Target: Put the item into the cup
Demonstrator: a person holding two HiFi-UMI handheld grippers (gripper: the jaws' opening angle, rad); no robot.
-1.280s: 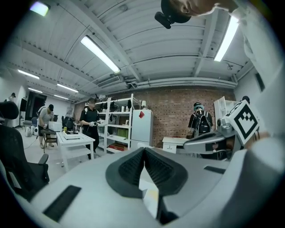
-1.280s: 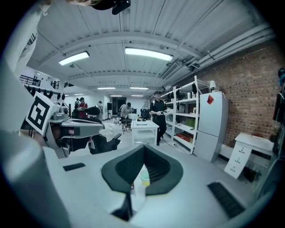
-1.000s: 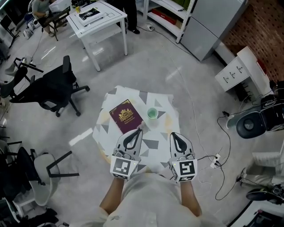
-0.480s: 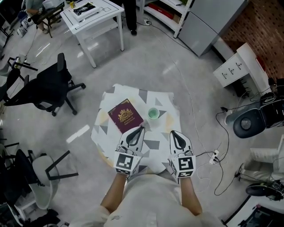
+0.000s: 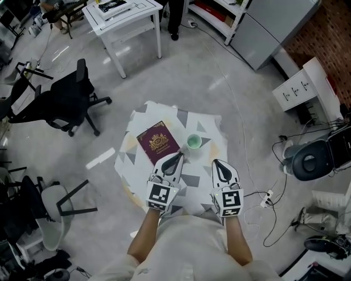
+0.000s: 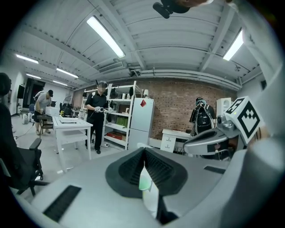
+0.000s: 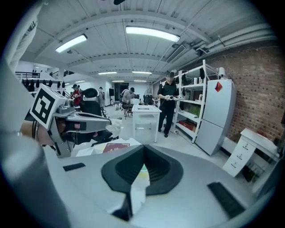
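Note:
A maroon booklet with a gold crest [image 5: 158,142] lies flat on the small table [image 5: 204,127], which has a white cloth patterned with grey triangles. To the booklet's right stands a pale green cup [image 5: 193,142]. My left gripper [image 5: 179,156] is shut and holds nothing; its tips sit just near of the booklet's corner, left of the cup. My right gripper [image 5: 216,163] is shut and holds nothing, nearer me and right of the cup. In the left gripper view the cup [image 6: 145,180] shows below the closed left gripper [image 6: 143,150]. In the right gripper view the booklet [image 7: 116,147] lies left of the right gripper [image 7: 143,148].
A black office chair [image 5: 63,101] stands left of the table and a white work table [image 5: 129,13] behind it. A grey stool [image 5: 55,206] is at the near left. Cables and a power strip [image 5: 267,195] lie on the floor at right. A person [image 6: 98,113] stands by shelves.
The head view has shifted slightly. My left gripper has edged a little nearer the cup. Both grippers remain shut and the booklet and cup have not moved.

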